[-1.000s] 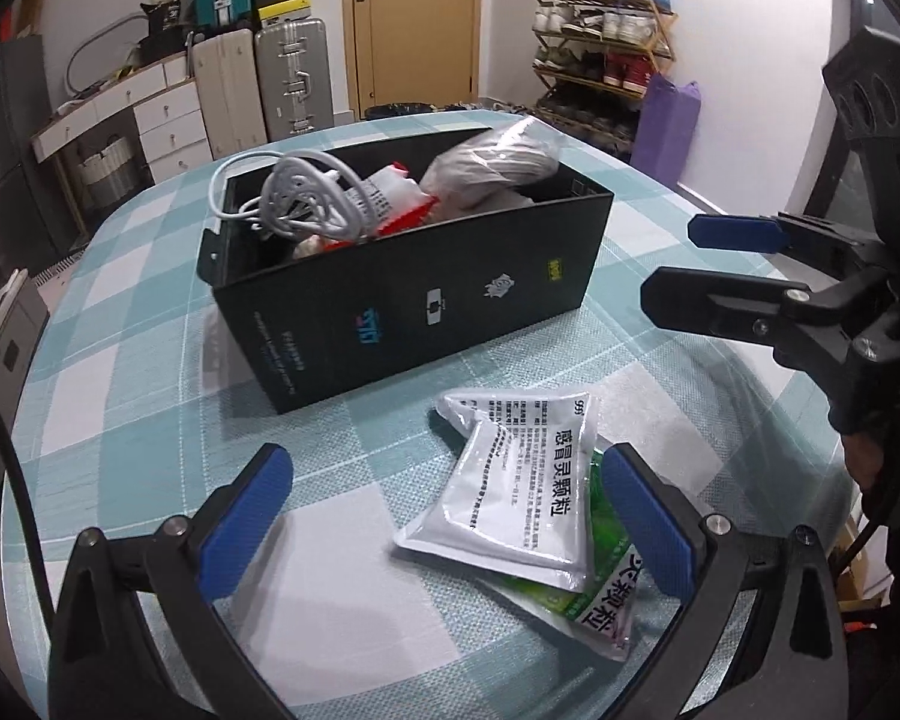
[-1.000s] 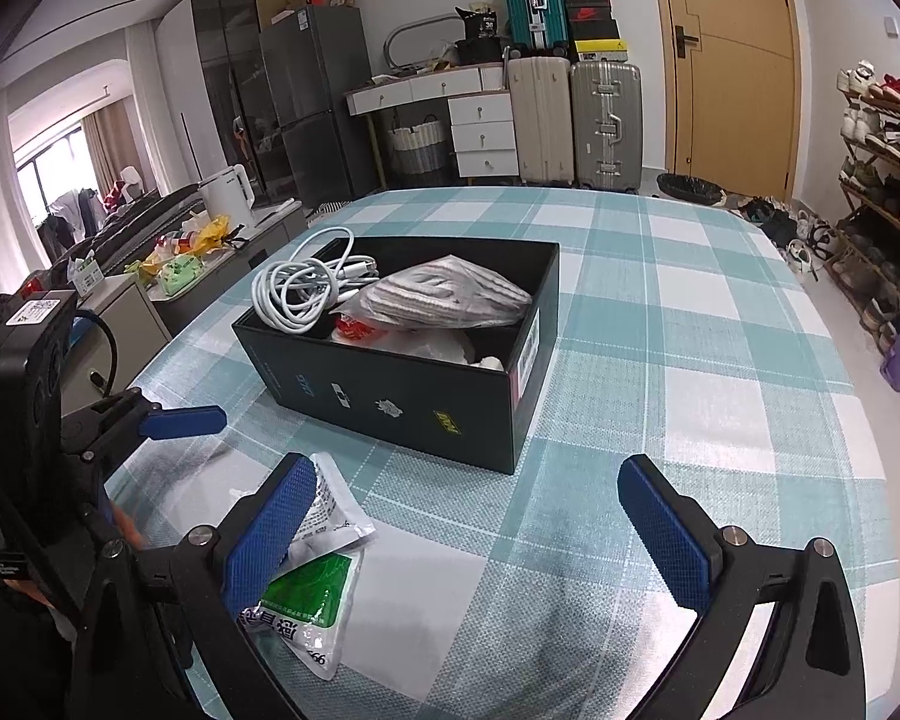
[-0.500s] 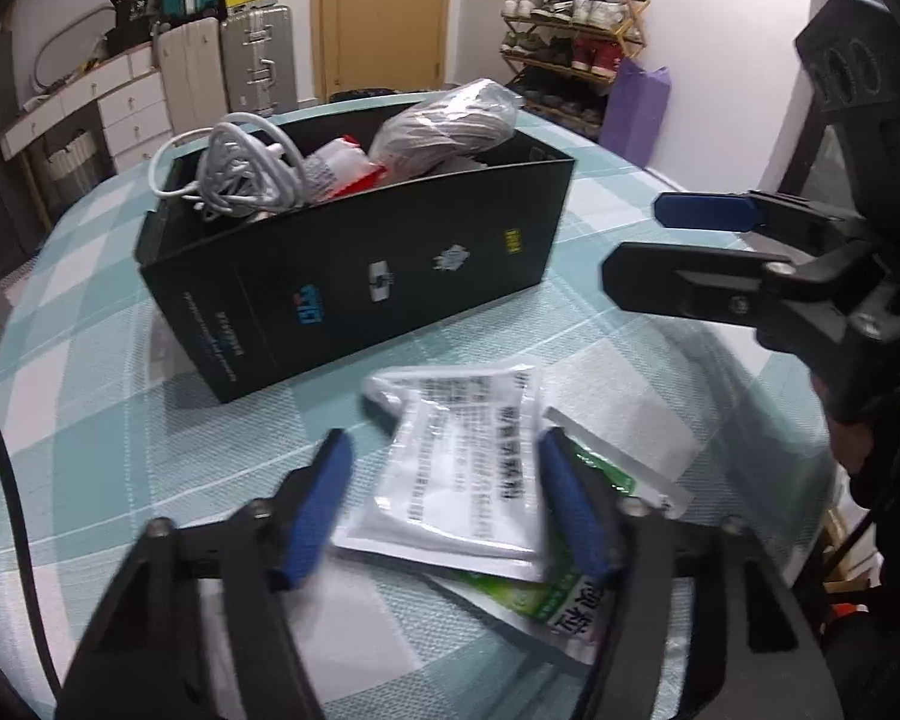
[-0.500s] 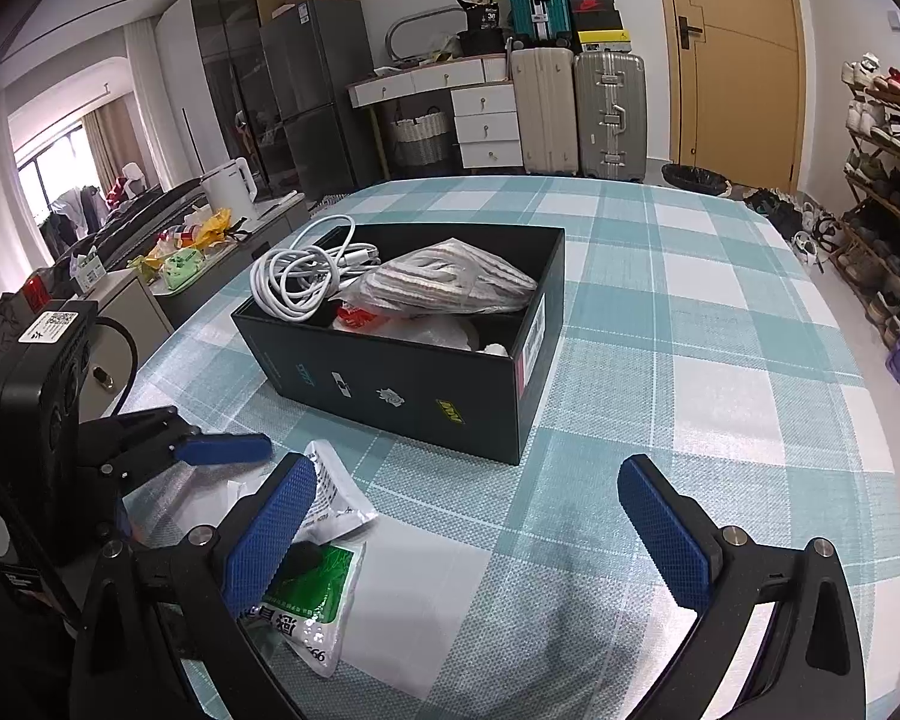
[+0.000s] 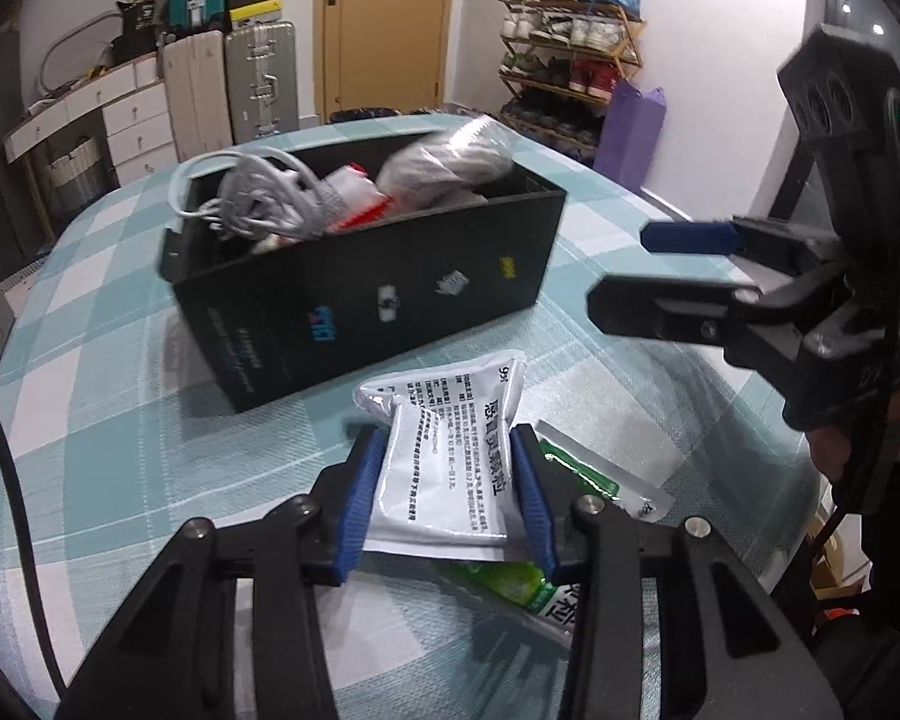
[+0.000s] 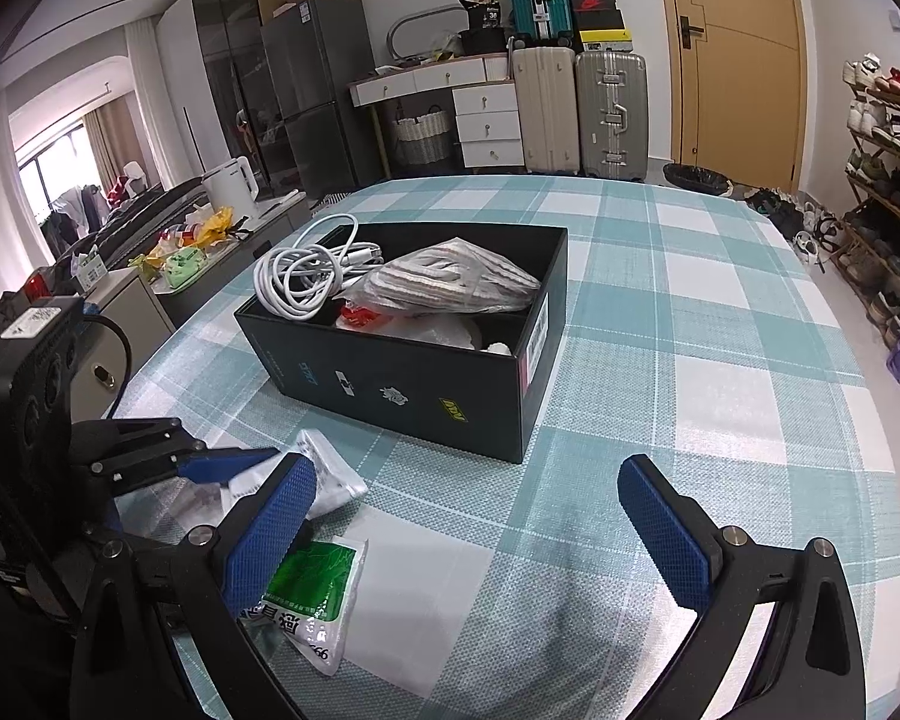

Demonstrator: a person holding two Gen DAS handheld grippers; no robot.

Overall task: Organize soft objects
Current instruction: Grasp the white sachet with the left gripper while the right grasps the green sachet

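Observation:
My left gripper [image 5: 447, 498] is shut on a white medicine pouch [image 5: 450, 462] with black print, held low over the checked tablecloth. A green-and-white pouch [image 5: 546, 564] lies under it on the table; it also shows in the right wrist view [image 6: 306, 594]. The black box [image 5: 378, 294] stands behind, holding a coiled white cable [image 6: 306, 276], a bagged grey item [image 6: 450, 282] and red-white packets. My right gripper [image 6: 468, 540] is open and empty, in front of the box [image 6: 426, 384], right of the pouches.
The round table [image 6: 720, 324] has a teal-and-white checked cloth. Suitcases [image 6: 576, 102], a desk with drawers, a door and a shoe rack [image 6: 888, 180] stand behind. A counter with a kettle [image 6: 234, 186] is at the left.
My left gripper moved forward and down over the white pouch and closed its fingers on it. My right gripper stayed open and almost still.

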